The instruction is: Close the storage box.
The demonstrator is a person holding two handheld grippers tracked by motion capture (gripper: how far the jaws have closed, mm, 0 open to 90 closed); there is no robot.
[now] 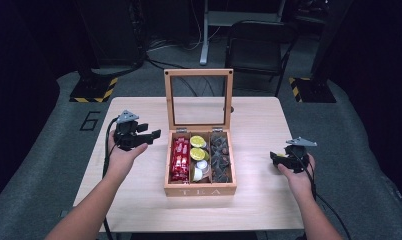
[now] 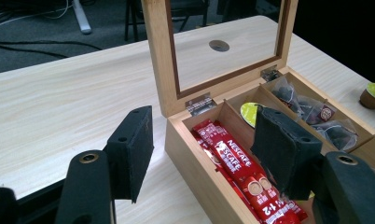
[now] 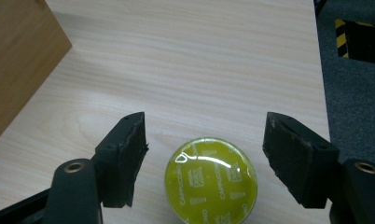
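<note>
A wooden tea box point(image 1: 200, 189) is standing at the middle of the pale wooden surface point(image 1: 139, 200), its glass-paned lid point(image 1: 199, 97) raised upright at the back. Its left compartment is holding red Nescafé sachets point(image 2: 237, 161), its middle compartment is holding yellow-green and white capsules point(image 1: 197, 150), and its right compartment is holding dark pouches point(image 1: 220, 157). The left gripper point(image 1: 148, 135) is hovering just beside the box's left wall, its jaws standing partly open with nothing between them. The right gripper point(image 1: 275, 159) is sitting well to the right of the box; in the right gripper view its jaws are standing apart on either side of a yellow-green cappuccino capsule point(image 3: 210, 179), which is resting foil-side up on the surface, with a clear gap showing between each pad and the capsule. In the left gripper view this capsule point(image 2: 374, 94) is lying on the surface beyond the box's far side.
</note>
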